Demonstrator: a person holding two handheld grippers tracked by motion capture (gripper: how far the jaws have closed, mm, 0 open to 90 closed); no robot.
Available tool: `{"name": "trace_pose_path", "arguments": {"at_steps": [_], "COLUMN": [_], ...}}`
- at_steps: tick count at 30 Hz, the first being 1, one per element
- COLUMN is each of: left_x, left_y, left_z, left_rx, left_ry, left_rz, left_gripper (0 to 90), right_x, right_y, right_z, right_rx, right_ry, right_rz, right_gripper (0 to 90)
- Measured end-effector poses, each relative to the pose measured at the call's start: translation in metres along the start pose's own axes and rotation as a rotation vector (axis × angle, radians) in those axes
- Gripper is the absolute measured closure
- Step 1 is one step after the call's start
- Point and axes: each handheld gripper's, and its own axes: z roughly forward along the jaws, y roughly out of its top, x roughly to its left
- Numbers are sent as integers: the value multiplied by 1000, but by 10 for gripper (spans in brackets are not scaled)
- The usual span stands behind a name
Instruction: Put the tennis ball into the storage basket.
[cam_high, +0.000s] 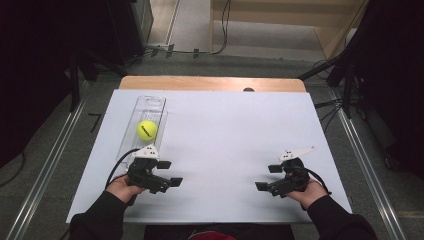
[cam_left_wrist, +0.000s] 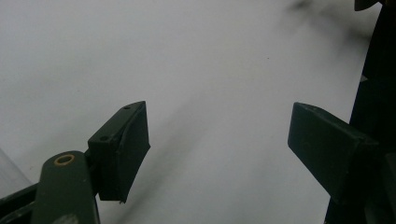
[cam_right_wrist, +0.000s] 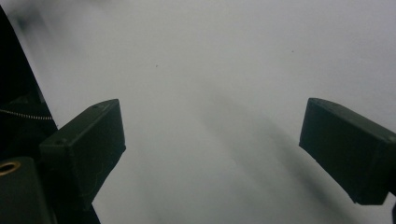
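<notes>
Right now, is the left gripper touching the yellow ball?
Apart. In the high view the left gripper sits nearer the person than the yellow ball, with white table surface between them. In the left gripper view its jaws stand open with nothing between them.

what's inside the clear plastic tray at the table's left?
One yellow-green tennis ball sits in the clear rectangular plastic tray, around its middle. The far part looks bare. The near end is covered by the left tongs, so its contents can't be seen.
</notes>
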Motion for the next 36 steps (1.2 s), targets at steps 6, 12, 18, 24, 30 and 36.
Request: {"name": "trace_pose_path", "arguments": {"at_steps": [6, 12, 18, 24, 30, 36], "left_x": [-1, -1, -1, -1, -1, -2], "left_y": [-3, -6, -5, -5, -5, -5], "left_z": [-4, -6, -6, -6, -6, -6], "left_rx": [-5, -3, -2, -2, -1, -2], "left_ry": [3, 2, 1, 2, 1, -2], "left_rz": [4, 7, 11, 10, 11, 9], "left_gripper": [210, 210, 210, 210, 210, 210], "right_x": [0, 0, 0, 0, 1, 1], "right_y": [0, 0, 0, 0, 0, 0], "right_z": [0, 0, 0, 0, 0, 0], "right_rx": [0, 0, 0, 1, 1, 1], "right_ry": [1, -1, -1, 0, 0, 0], "right_rz": [2, 0, 0, 0, -1, -1], "right_gripper": [50, 50, 50, 50, 50, 50]}}
